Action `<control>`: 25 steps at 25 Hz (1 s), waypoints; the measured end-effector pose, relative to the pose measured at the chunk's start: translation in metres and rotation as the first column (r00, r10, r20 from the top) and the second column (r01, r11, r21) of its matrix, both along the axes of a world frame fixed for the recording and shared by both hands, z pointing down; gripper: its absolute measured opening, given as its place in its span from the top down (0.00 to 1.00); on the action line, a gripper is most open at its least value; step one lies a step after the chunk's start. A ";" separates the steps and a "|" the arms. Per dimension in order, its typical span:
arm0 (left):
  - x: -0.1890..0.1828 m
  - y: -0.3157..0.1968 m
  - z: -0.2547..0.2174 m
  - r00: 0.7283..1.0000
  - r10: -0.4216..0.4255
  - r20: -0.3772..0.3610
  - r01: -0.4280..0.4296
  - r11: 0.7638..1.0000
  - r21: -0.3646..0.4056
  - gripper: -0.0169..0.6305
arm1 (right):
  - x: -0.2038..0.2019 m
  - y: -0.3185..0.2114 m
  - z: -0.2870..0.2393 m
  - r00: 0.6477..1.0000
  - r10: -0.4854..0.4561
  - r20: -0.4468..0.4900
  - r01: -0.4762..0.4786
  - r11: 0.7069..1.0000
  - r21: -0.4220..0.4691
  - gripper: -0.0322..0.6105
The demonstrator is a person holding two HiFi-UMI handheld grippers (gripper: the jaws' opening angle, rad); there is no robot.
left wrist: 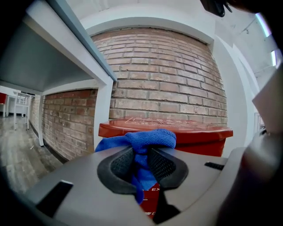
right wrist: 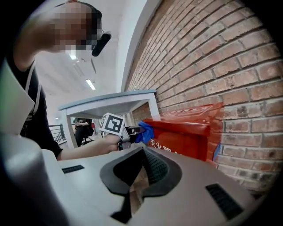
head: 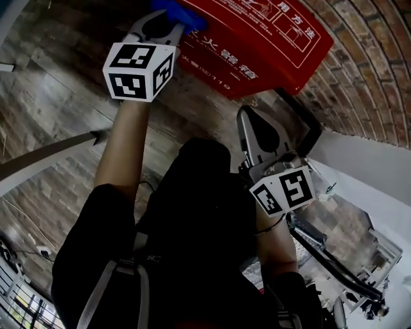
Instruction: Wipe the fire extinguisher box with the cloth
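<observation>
head view: the left gripper [head: 168, 22] is stretched out ahead, with the blue cloth [head: 176, 14] in its tips pressed on the near edge of the red fire extinguisher box [head: 257, 45]. the right gripper [head: 257, 122] sits lower, just short of the box and not touching it.

left gripper view: jaws clamped on a bunched fold of the cloth. the rest spills over the pads onto the box lid, with a brick wall [left wrist: 168, 75] behind and a white table [left wrist: 66, 57] on the left.

right gripper view: jaws drawn together with nothing between them, pointing along the wall toward the box, which stands against the bricks.
</observation>
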State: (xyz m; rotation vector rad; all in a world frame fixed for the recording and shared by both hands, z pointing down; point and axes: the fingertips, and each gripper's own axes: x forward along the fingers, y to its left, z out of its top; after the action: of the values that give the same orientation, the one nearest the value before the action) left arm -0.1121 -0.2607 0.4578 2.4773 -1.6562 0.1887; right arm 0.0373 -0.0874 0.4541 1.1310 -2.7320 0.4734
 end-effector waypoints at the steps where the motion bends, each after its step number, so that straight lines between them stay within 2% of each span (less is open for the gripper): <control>1: 0.008 0.001 0.000 1.000 0.011 -0.004 -0.011 1.000 0.005 0.86 | 0.008 0.003 0.001 1.000 0.018 -0.012 -0.018 1.000 -0.005 0.93; 5: 0.035 0.011 0.005 1.000 0.016 0.007 -0.017 0.999 0.029 0.86 | 0.027 0.003 -0.006 0.997 0.082 -0.013 -0.082 0.997 0.016 0.93; 7: 0.046 0.018 0.006 0.999 0.031 -0.023 -0.030 0.999 0.025 0.86 | 0.030 0.003 -0.011 0.995 0.095 -0.010 -0.095 0.995 0.035 0.93; 10: 0.072 0.031 0.007 0.993 0.084 -0.078 -0.083 0.996 0.013 0.86 | 0.028 0.006 -0.012 0.996 0.090 -0.013 -0.089 0.995 0.038 0.93; 15: 0.123 0.057 0.003 0.976 0.192 -0.106 -0.193 0.981 0.000 0.86 | 0.024 0.012 -0.014 0.996 0.082 -0.025 -0.081 0.996 0.043 0.93; 18: 0.152 0.074 0.004 0.952 0.276 -0.129 -0.279 0.960 -0.003 0.86 | 0.035 0.013 -0.013 0.991 0.132 -0.011 -0.131 0.991 0.029 0.93; 22: 0.191 0.094 0.015 0.906 0.399 -0.138 -0.405 0.914 -0.016 0.86 | 0.060 0.012 -0.014 0.974 0.228 0.003 -0.228 0.973 0.024 0.93; 25: 0.208 0.100 0.031 0.881 0.440 -0.172 -0.454 0.890 -0.048 0.86 | 0.075 0.015 -0.014 0.961 0.276 0.009 -0.276 0.961 0.016 0.93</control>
State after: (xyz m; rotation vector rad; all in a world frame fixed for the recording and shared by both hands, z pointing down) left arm 0.0956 -0.1603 0.4885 2.6886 -0.9710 0.1109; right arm 0.1120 -0.0722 0.4404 1.5266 -2.5970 0.4888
